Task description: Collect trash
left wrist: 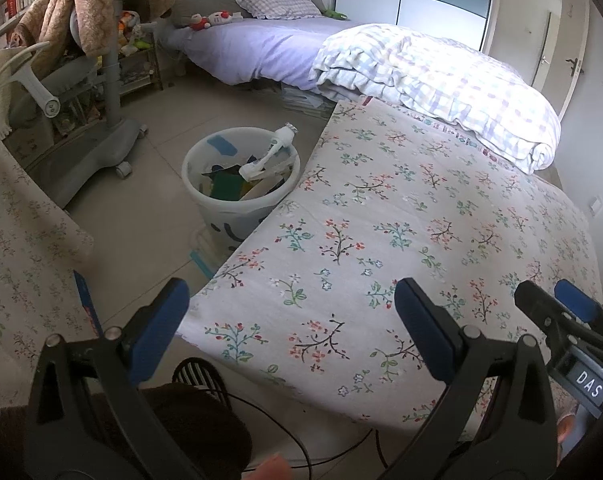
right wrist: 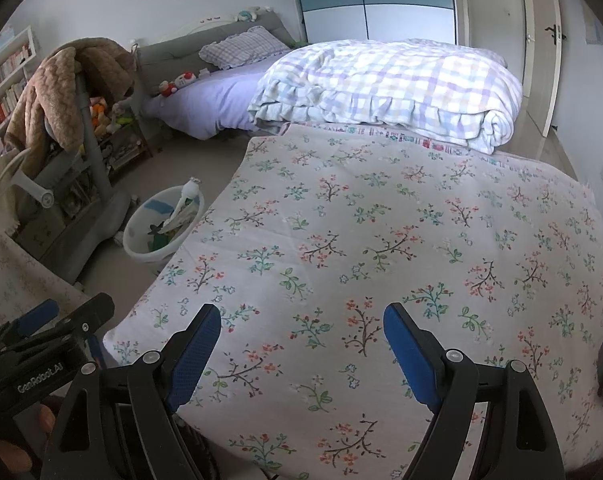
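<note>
Both the left hand-held gripper (left wrist: 291, 322) and right hand-held gripper (right wrist: 301, 346) hang released above the floral-clothed desk (left wrist: 401, 208). Far left, the overfull white plastic bucket (left wrist: 237, 204) holds trash; its protruding crumpled white bottle (left wrist: 267, 152) could topple out if bumped.

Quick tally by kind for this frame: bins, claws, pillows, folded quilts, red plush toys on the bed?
Bins: 1, white bin on the floor, trash inside
Claws: 2, left claw and right claw, both open and empty
Pillows: 1, checked pillow
Folded quilts: 1, plaid quilt
Red plush toys: 2
Total: 7
</note>
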`<state>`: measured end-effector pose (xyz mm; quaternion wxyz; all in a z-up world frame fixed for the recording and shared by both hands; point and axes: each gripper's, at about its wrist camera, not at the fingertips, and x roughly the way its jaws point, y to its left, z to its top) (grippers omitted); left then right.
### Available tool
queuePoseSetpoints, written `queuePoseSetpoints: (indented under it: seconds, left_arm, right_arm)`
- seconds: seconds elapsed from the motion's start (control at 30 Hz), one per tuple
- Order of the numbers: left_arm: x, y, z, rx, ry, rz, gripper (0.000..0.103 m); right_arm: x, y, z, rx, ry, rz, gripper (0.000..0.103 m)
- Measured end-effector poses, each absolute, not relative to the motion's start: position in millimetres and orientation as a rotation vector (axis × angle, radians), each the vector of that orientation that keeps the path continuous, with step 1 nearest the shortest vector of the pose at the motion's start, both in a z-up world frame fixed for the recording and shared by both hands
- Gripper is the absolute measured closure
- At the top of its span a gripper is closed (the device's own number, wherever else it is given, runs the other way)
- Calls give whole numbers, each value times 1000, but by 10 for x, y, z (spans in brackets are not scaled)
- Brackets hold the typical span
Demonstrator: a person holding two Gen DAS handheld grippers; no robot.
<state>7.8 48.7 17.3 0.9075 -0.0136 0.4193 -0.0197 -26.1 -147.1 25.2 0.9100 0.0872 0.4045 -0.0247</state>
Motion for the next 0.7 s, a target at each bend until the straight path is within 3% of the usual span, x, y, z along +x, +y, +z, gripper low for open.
queuePoseSetpoints:
  seconds: [0.7]
  left_arm:
    - [97, 494, 148, 8, 875, -17, 1]
  right_arm:
    - [-248, -1491, 264, 187, 824, -52, 18]
